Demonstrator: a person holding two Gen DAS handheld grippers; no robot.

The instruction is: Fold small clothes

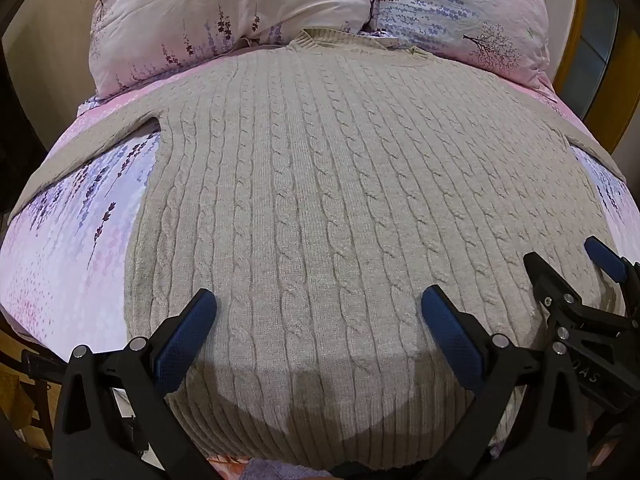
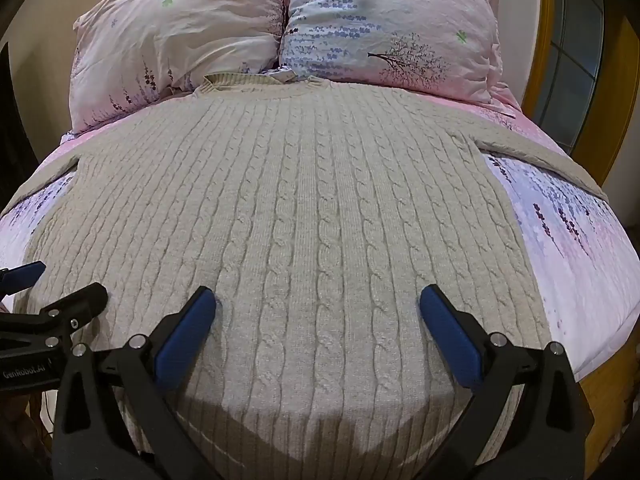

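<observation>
Two grippers, left [image 1: 319, 322] and right [image 2: 318, 320], both spread wide, holding nothing, hovering over hem. Sweater [image 1: 320, 200] flat on bed [image 1: 72, 248], collar toward pillows [image 1: 224, 20]. Folding not started, by look. Next probably needs sleeve or side-edge pinch.

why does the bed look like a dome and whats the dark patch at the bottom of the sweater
Left wrist view: fisheye bulges the bed; gripper shadow darkens the sweater hem. Right wrist view: same bulge and hem shadow; everything sharp, no glare.
</observation>
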